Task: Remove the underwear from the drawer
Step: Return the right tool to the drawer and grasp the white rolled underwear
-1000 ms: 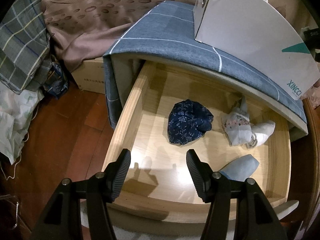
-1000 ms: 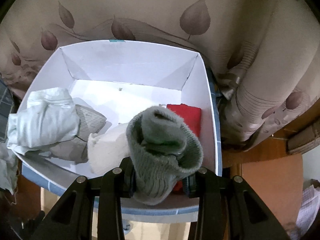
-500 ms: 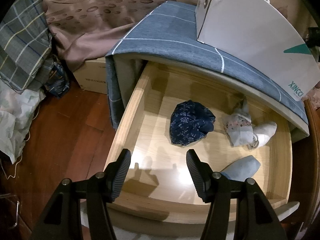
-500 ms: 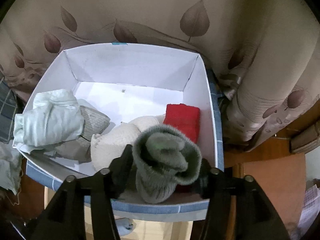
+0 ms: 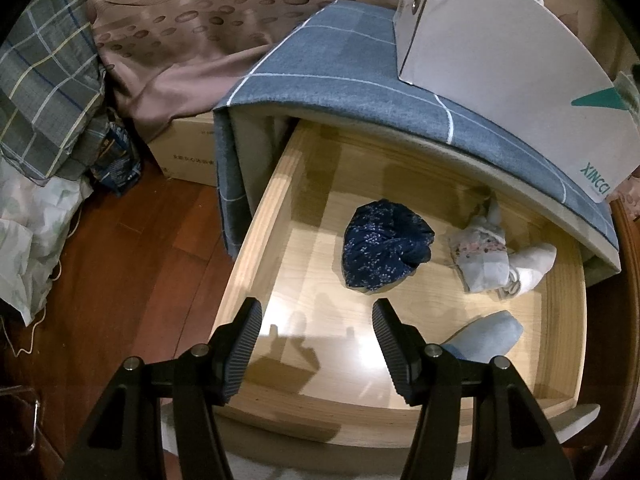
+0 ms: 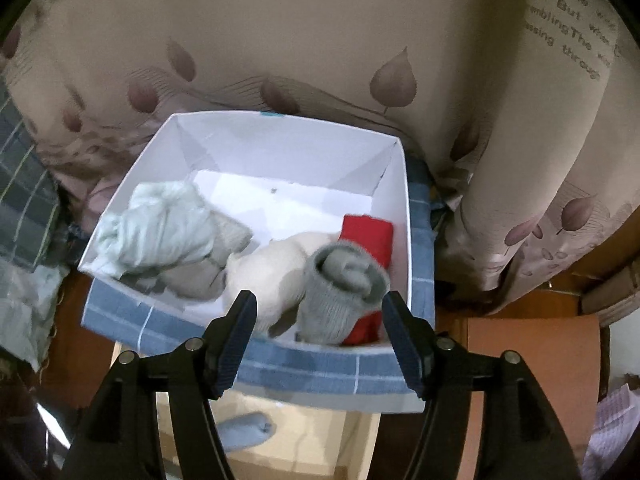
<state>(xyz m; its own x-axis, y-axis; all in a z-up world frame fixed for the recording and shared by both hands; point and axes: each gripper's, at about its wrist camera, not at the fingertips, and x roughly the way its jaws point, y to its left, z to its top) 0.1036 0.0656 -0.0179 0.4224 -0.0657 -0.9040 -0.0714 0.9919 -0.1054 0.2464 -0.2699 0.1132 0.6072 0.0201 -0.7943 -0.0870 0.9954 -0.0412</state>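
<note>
In the left wrist view the wooden drawer [image 5: 256, 236] stands pulled out. It holds a dark blue patterned bundle [image 5: 384, 250], a pale floral bundle [image 5: 482, 254] and a light blue roll [image 5: 486, 336]. My left gripper [image 5: 316, 334] hangs open over the drawer's front, empty. In the right wrist view my right gripper [image 6: 318, 322] is above the near edge of a white box [image 6: 384, 160], its jaws opening. The grey rolled sock [image 6: 340, 292] lies free in the box beside a red piece [image 6: 370, 236], a cream roll [image 6: 276, 268] and a pale green bundle [image 6: 160, 230].
The white box [image 5: 504, 60] sits on the cabinet's blue checked cover [image 5: 340, 68]. A leaf-print curtain [image 6: 320, 32] hangs behind. A cardboard carton [image 5: 188, 152], plaid fabric [image 5: 40, 80] and other cloth lie on the wooden floor [image 5: 120, 280] at the left.
My right gripper has opened and let go of the grey rolled sock, which now rests in the box; the gripper has pulled back and up. The left gripper has kept still.
</note>
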